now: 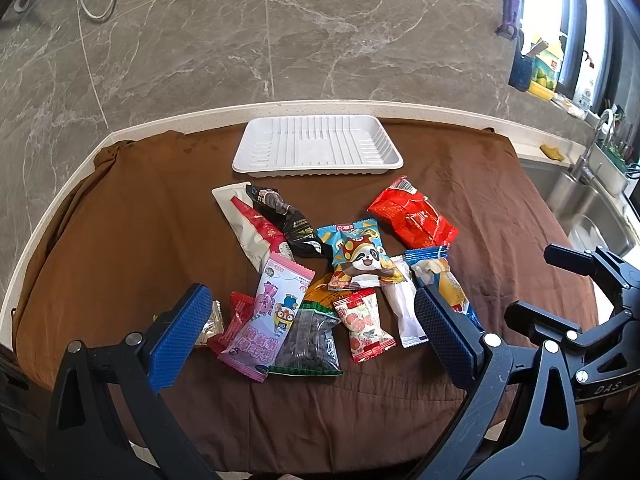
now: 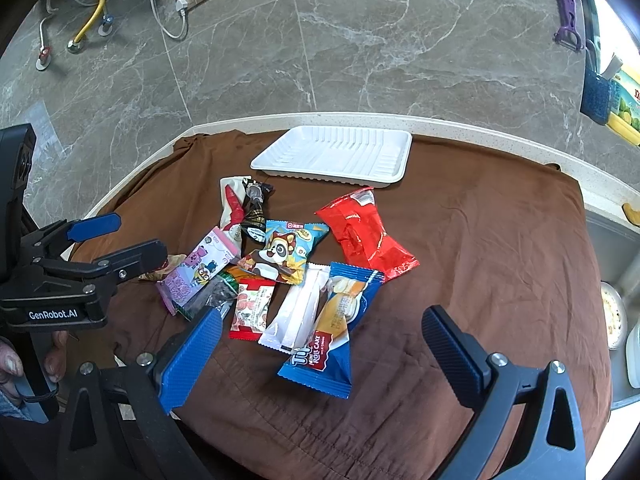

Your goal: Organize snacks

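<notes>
Both grippers, left gripper (image 1: 312,328) & right gripper (image 2: 324,348), gape wide, holding nothing; snacks heaped btwn/ahead of fingers, white tray (image 1: 256,160) beyond, empty; pick the blue roll-cake pack (image 2: 340,320) first, pinch across its middle.

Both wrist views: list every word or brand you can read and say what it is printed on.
"GenRobot.AI": on the left gripper body, in the right wrist view.
"DAS": on the right gripper body, in the left wrist view.
"MINI ROLL CAKE": on the blue roll cake packet.
Print on the other snack packets is too small or blurred to read.
</notes>
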`<state>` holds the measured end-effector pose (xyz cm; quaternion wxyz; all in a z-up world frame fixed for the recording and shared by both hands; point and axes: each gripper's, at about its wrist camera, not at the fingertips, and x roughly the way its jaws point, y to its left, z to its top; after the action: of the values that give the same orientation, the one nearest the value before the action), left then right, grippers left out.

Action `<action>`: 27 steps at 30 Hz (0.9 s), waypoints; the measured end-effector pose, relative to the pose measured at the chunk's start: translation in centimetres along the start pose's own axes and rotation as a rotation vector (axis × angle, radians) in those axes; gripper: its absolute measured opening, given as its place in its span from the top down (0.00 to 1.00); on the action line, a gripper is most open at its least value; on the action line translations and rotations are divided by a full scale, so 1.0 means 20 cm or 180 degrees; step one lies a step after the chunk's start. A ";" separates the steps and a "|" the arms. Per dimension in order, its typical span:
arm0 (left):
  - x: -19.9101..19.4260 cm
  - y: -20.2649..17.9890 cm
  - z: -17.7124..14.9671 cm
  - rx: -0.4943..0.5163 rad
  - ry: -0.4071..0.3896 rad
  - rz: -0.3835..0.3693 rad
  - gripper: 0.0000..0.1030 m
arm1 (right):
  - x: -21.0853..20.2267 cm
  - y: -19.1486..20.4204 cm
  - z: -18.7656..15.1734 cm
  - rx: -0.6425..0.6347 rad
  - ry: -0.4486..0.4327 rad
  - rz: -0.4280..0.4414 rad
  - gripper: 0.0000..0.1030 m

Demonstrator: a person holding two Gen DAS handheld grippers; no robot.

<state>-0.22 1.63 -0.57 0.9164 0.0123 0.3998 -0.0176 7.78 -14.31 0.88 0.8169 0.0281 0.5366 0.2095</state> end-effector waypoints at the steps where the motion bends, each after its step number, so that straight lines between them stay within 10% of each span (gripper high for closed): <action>1: 0.00 0.00 0.00 -0.0003 0.0003 0.0000 0.00 | 0.00 0.00 0.00 0.0000 -0.0001 -0.0002 0.01; 27: 0.01 0.04 -0.06 -0.0226 0.0323 -0.0280 0.00 | -0.01 0.04 0.01 -0.0006 -0.0015 0.0033 0.01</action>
<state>-0.98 2.50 -1.47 0.8931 -0.0368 0.4462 -0.0430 7.76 -13.65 1.30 0.8171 0.0307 0.5343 0.2142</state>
